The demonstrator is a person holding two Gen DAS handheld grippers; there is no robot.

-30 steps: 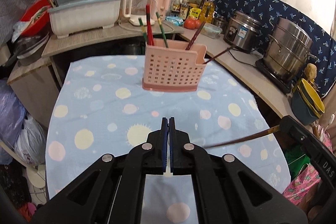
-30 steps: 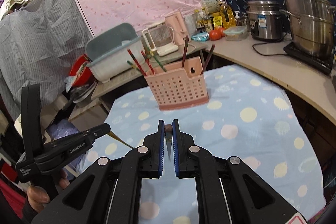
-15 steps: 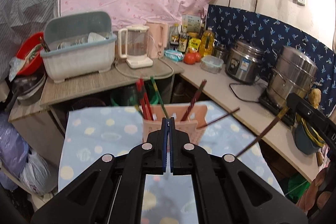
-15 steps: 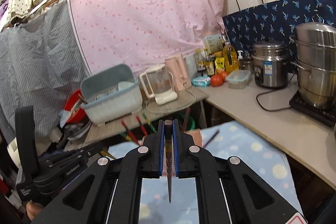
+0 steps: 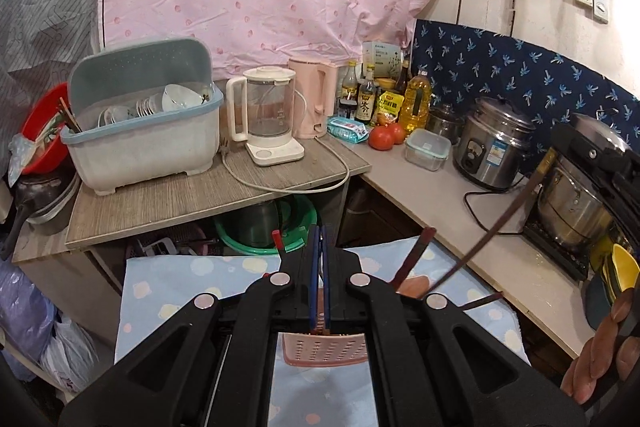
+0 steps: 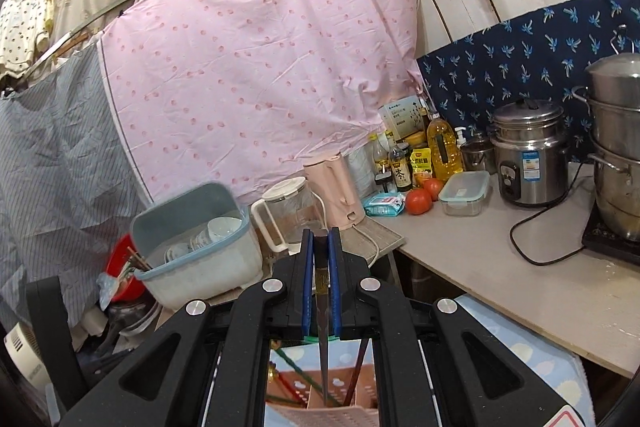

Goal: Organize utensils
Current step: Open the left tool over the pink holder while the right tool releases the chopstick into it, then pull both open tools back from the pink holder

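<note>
The pink slotted utensil holder [image 5: 324,349] stands on the blue spotted tablecloth [image 5: 168,287], right below my left gripper [image 5: 320,239], whose pads are together with nothing seen between them. Red and dark chopsticks [image 5: 416,255] stick up out of the holder. My right gripper [image 6: 321,239] is shut on a dark chopstick [image 6: 323,347] that hangs tip-down into the top of the holder [image 6: 332,415]. In the left wrist view the right gripper [image 5: 556,153] comes in from the right, and its chopstick [image 5: 496,223] slants down towards the holder. A hand [image 5: 600,347] grips its handle.
Behind the table runs an L-shaped counter with a dish bin [image 5: 140,147], a glass jug kettle [image 5: 268,115], bottles, tomatoes [image 5: 384,137], a rice cooker [image 5: 492,147] and a steamer pot [image 5: 576,203]. A green basin [image 5: 292,227] sits under the counter.
Both grippers rose and moved forward until the holder, earlier ahead of them, lies beneath them. The right gripper kept hold of its chopstick, now hanging over the holder.
</note>
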